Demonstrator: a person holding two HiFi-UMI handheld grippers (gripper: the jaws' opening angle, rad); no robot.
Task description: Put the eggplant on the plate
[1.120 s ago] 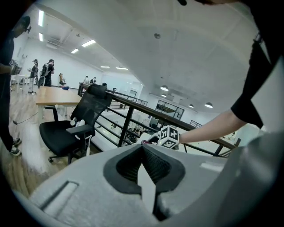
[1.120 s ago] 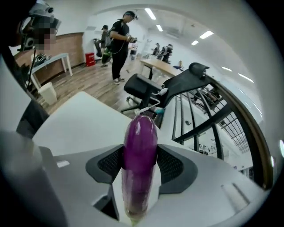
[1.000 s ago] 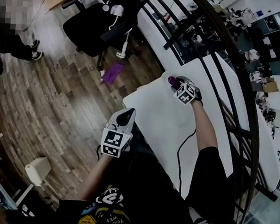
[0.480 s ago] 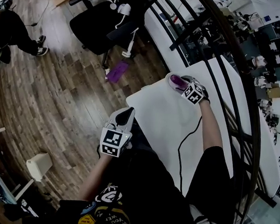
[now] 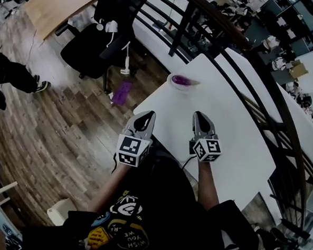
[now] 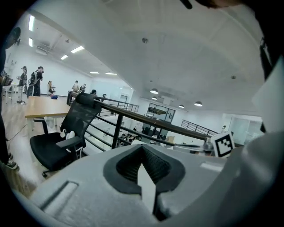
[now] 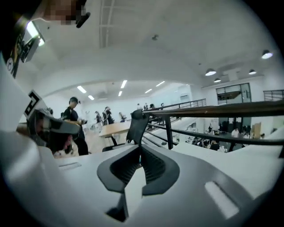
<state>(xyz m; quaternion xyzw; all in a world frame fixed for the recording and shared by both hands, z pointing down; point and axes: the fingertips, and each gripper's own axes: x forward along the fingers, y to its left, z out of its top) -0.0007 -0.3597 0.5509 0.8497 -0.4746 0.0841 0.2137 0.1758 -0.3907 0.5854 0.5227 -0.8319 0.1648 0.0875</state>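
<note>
The purple eggplant lies on the small white plate at the far corner of the white table. No gripper touches it. My right gripper hovers over the table's near part, well back from the plate; its jaws are closing with nothing between them. In the right gripper view the right gripper points out over the table, fingertips together. My left gripper is beside it at the table's left edge, and the left gripper view shows the left gripper shut and empty.
A dark railing runs along the table's far side. A black office chair and a purple object are on the wooden floor to the left. A black cable trails from the right gripper. A person's legs are at far left.
The right gripper has let go of the eggplant on the plate and pulled back and up toward me, its jaws closing. The left gripper rose a little.
</note>
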